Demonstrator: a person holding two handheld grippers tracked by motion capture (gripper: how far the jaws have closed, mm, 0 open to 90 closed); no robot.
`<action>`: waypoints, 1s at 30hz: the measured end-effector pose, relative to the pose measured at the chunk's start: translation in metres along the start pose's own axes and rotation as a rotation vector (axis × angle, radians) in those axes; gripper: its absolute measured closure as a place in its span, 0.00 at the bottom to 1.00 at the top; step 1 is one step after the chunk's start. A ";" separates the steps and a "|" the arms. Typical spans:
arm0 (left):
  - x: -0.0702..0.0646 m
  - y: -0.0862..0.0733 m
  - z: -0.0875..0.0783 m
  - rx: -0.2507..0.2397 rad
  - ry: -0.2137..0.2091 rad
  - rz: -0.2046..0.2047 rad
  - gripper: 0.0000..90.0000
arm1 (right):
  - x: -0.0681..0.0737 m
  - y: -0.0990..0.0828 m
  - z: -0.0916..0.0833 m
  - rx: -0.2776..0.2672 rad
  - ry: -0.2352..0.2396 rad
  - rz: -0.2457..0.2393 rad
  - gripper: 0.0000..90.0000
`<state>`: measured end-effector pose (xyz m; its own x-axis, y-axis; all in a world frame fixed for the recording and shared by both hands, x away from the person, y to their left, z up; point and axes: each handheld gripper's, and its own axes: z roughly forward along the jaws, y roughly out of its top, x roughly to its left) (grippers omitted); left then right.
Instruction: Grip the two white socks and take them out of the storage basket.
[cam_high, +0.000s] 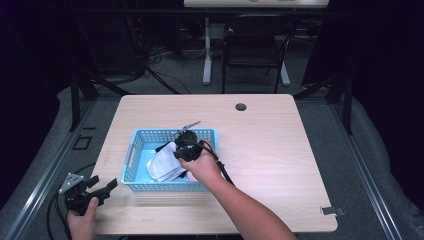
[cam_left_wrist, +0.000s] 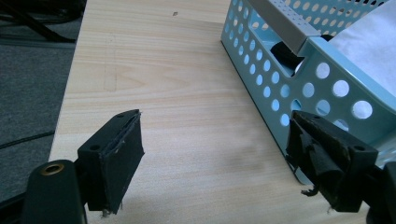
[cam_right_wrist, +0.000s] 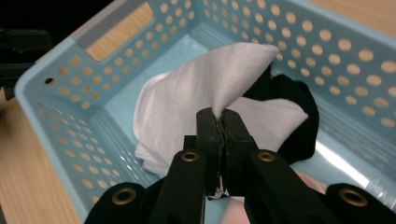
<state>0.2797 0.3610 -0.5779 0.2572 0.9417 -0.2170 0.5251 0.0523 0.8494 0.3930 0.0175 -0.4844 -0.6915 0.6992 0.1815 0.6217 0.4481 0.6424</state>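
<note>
the white cloth (cam_right_wrist: 201, 88) is lying in the blue basket (cam_right_wrist: 56, 93), partly over a black cloth (cam_right_wrist: 299, 116), and one corner of it is being pulled up off the heap. in the right gripper view that raised fold is running up and to the right from the jaws, ending in a blunt tip near the basket's far wall; the rest of the cloth is spreading low and to the left across the basket floor. in the high view the white cloth (cam_high: 162, 165) is sitting in the middle of the basket (cam_high: 137, 137), with its long axis slanting from the near left toward the far right.

the right gripper (cam_right_wrist: 223, 116) is pinching that raised corner: its jaws are pressed together with only the thin cloth between the pads, and no gap is showing. in the high view the right gripper (cam_high: 186, 151) is reaching over the basket's near wall, with the hand just behind it.

the left gripper (cam_left_wrist: 215, 154) is holding nothing. its jaws are standing wide apart, with bare table (cam_left_wrist: 177, 93) between them, and the right-hand jaw is sitting just beside the basket's outer corner; whether it is touching the corner cannot be told. in the high view the left gripper (cam_high: 102, 190) is resting at the table's near left edge, just left of the basket.
</note>
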 end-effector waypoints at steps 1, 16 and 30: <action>0.000 0.000 0.000 0.000 0.000 0.000 0.21 | 0.004 0.000 -0.004 -0.021 -0.001 -0.026 0.98; 0.000 0.000 0.000 0.001 0.001 0.000 0.21 | 0.028 -0.004 -0.048 -0.241 -0.063 -0.198 0.98; 0.000 0.000 0.000 0.003 0.000 0.001 0.21 | 0.023 -0.011 -0.090 -0.332 -0.057 -0.203 0.98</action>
<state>0.2797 0.3606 -0.5780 0.2577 0.9416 -0.2165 0.5274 0.0507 0.8481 0.3372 -0.0219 -0.4201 -0.7606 0.6491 -0.0097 0.3154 0.3826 0.8684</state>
